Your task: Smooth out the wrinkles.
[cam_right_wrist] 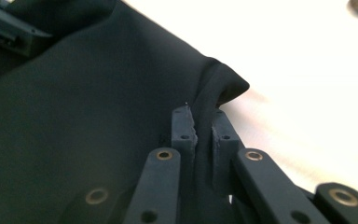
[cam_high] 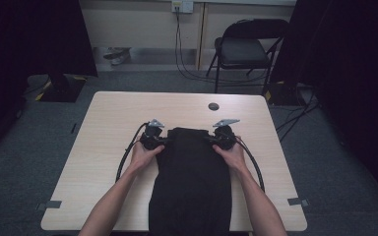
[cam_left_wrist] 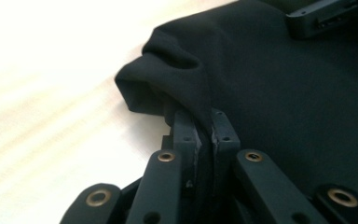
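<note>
A black cloth (cam_high: 191,177) lies lengthwise on the light wooden table (cam_high: 113,113), its near end hanging over the front edge. My left gripper (cam_high: 163,141) is shut on the cloth's far left corner (cam_left_wrist: 168,70); the fabric is pinched between its pads (cam_left_wrist: 221,130). At the far right corner (cam_right_wrist: 223,81) my right gripper (cam_high: 210,141) is shut on the cloth too, with the edge squeezed between its pads (cam_right_wrist: 184,126). Each gripper view shows the other gripper far off across the cloth (cam_left_wrist: 317,18) (cam_right_wrist: 9,28).
A small dark round disc (cam_high: 213,106) sits near the table's far edge. Behind the table stands a black folding chair (cam_high: 243,49), with cables on the floor. Black curtains hang at both sides. Grey tape marks (cam_high: 299,201) sit at the table's front corners.
</note>
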{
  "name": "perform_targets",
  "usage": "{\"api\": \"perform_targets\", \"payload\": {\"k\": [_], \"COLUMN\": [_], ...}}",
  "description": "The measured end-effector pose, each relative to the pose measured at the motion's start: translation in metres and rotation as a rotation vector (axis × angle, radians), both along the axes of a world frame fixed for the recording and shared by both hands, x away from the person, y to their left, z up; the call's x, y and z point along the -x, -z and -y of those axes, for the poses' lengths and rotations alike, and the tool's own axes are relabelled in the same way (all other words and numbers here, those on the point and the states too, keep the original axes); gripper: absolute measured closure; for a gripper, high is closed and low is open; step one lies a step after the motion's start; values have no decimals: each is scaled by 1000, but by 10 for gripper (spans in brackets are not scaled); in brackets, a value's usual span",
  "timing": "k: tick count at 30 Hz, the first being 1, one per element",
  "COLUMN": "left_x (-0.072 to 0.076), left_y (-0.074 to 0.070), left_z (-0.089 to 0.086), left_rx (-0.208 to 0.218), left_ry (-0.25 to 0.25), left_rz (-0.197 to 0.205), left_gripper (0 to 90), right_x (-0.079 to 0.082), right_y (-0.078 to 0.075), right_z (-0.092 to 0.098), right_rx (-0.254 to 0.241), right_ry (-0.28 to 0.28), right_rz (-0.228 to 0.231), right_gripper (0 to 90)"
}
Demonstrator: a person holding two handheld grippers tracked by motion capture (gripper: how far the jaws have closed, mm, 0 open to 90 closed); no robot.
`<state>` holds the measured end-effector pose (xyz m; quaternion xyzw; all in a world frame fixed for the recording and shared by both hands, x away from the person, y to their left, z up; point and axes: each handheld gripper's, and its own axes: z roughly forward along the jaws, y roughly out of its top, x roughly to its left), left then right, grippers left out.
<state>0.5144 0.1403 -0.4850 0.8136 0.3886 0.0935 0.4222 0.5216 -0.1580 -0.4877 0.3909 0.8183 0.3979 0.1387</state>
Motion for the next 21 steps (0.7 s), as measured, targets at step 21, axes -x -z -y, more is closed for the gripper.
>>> {"api": "perform_targets", "payload": {"k": [21], "left_x": [-2], "left_y": [-133], "left_z": [-33], "left_rx": [115], "left_ry": [-121], "left_rz": [319], "left_gripper": [845], "right_x": [-23], "right_y": [-152], "right_z": [-21], "right_rx": [-118], "right_ry": [31], "right_rz": [300], "right_gripper": [835]}}
